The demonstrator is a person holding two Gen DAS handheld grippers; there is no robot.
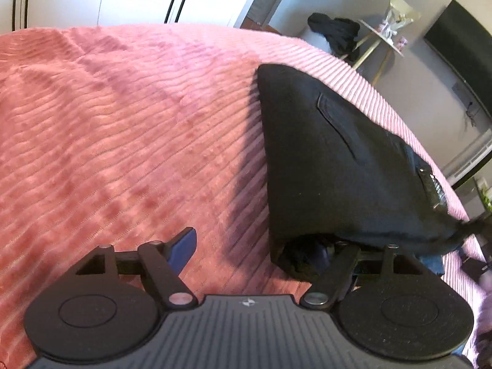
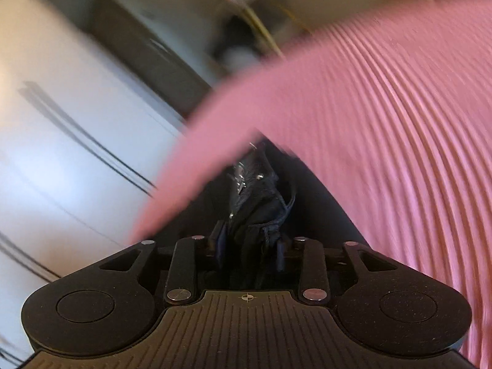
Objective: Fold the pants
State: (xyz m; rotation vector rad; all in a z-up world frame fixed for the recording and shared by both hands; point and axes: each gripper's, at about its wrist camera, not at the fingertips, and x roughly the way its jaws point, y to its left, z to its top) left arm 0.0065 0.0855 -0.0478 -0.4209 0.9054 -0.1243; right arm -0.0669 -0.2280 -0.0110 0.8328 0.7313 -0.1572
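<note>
pants [image 1: 338, 166]: black, folded wedge at the right edge of the pink ribbed bed cover [image 1: 123, 123] | left claw [image 1: 255, 246]: wide, right finger under the fold | right claw [image 2: 249, 243]: narrow, fabric bunched between pads, grip unclear | cover's left side lies bare

Bright daylight, right-wrist motion blur

pants [image 1: 344, 166] hide one left fingers pad (right-wrist view is motion-blurred).

The pants [image 1: 338, 166] lie on the bedspread [image 1: 123, 123] near its right edge. Behind the bed, a small table [image 1: 384, 37] stands by the wall.
</note>
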